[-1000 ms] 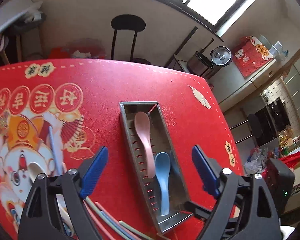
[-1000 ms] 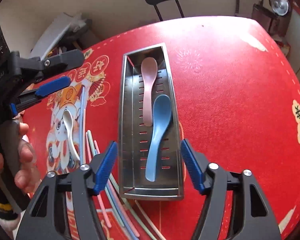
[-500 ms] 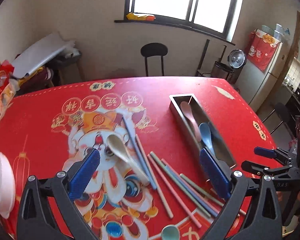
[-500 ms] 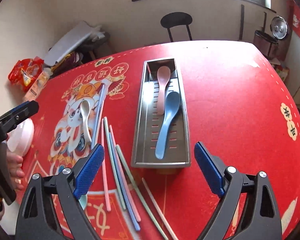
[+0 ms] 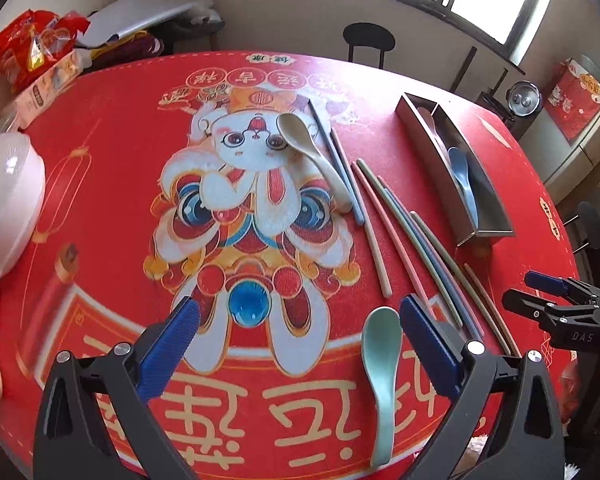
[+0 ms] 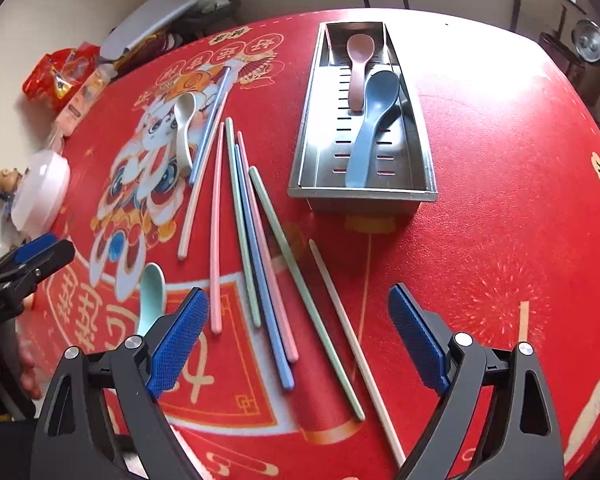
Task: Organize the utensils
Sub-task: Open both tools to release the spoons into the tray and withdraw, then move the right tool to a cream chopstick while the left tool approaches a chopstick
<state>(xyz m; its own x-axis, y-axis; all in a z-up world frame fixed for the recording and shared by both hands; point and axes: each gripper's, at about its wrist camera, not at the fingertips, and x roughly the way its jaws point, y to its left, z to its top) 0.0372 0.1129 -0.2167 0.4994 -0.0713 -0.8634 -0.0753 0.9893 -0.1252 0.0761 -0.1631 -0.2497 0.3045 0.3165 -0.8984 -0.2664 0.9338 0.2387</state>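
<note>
Spoons split: pink spoon and blue spoon lie in steel tray, sorted. Cream spoon, mint spoon and chopsticks lie loose on red tablecloth, beside tray. Left gripper wide, empty, mint spoon bowl just inside right pad: likely next pick. Right gripper wide, empty, jaws spanning chopstick ends, probably lining up for grab.
</note>
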